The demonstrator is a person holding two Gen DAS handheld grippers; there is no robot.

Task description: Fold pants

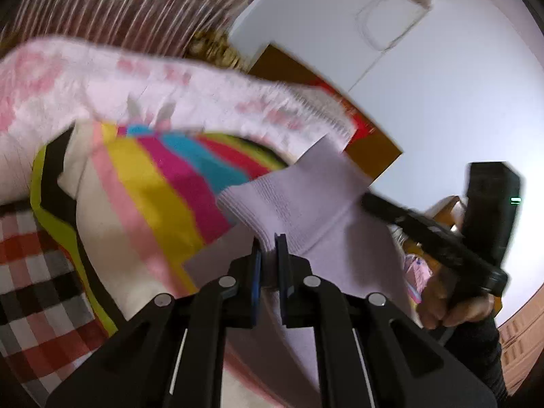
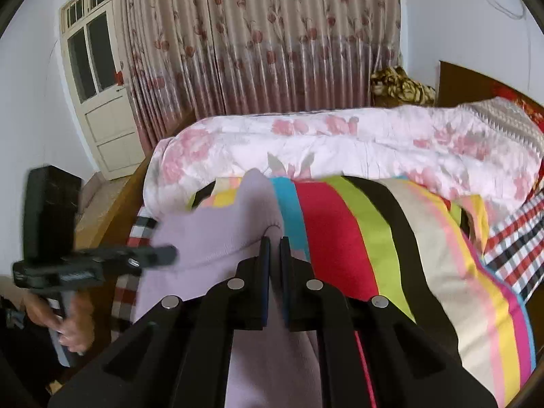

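The lilac pants [image 1: 306, 197] hang lifted above a striped multicolour blanket [image 1: 159, 183] on the bed. My left gripper [image 1: 268, 243] is shut on the ribbed waistband of the pants. In the right wrist view the pants [image 2: 210, 238] stretch between both grippers, and my right gripper [image 2: 274, 241] is shut on a fold of the lilac cloth. The other hand-held gripper shows at the right in the left wrist view [image 1: 442, 238] and at the left in the right wrist view [image 2: 95, 258]. The lower part of the pants is hidden under the grippers.
A pink floral quilt [image 2: 340, 142] lies rolled along the far side of the bed. A checked sheet [image 2: 516, 248] covers the mattress. A wooden headboard [image 1: 367, 142], floral curtains [image 2: 258, 40] and a white door [image 2: 98, 85] stand around the bed.
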